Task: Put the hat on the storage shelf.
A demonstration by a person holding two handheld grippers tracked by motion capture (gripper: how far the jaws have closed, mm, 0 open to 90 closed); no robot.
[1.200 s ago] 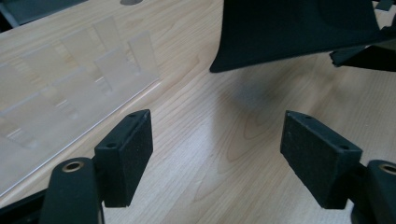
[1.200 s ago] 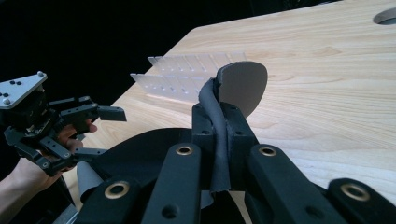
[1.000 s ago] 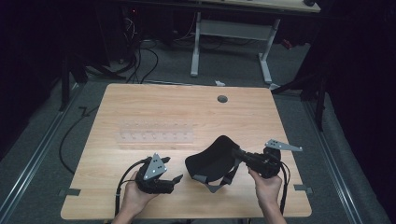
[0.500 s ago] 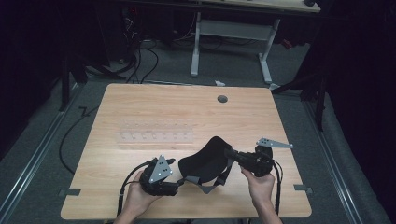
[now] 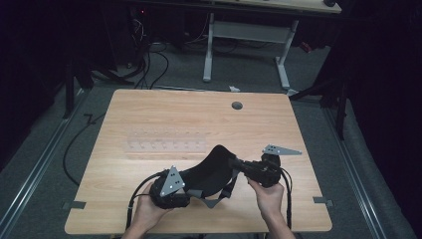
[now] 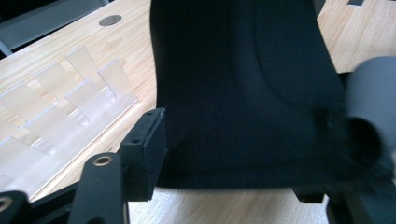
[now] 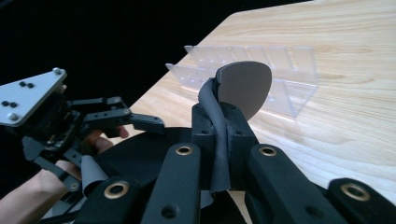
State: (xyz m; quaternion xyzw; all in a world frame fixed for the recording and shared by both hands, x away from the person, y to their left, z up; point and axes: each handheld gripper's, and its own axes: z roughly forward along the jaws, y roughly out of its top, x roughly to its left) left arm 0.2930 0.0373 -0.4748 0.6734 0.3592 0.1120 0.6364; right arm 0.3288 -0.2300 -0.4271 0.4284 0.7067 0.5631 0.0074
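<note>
A light wooden table (image 5: 149, 114) stands on a grey carpeted floor (image 5: 50, 149) in a dark room. A round cable hole (image 5: 237, 105) sits in the tabletop at about one o'clock from its centre. Behind the table, at twelve o'clock, stands one white desk frame (image 5: 249, 35) with two legs, and loose cables (image 5: 144, 55) lie on the floor at eleven o'clock.

On the table there is one clear plastic rack (image 5: 165, 143) with a row of slots, lying a little to nine o'clock of the table's centre. Just at five o'clock from it is one black eye mask (image 5: 209, 172), held up off the wood between two hand-held grippers near the table's six o'clock edge.

The right gripper (image 7: 223, 128) is clenched on an edge of the mask: its two black jaws pinch the folded grey-and-black fabric between them. The left gripper (image 5: 171, 191) sits at eight o'clock of the mask; its jaws have just been closing, with the mask's black cloth between them, but one visible jaw pad stands beside the fabric and I cannot tell that it presses yet. Two hands hold the grippers.
</note>
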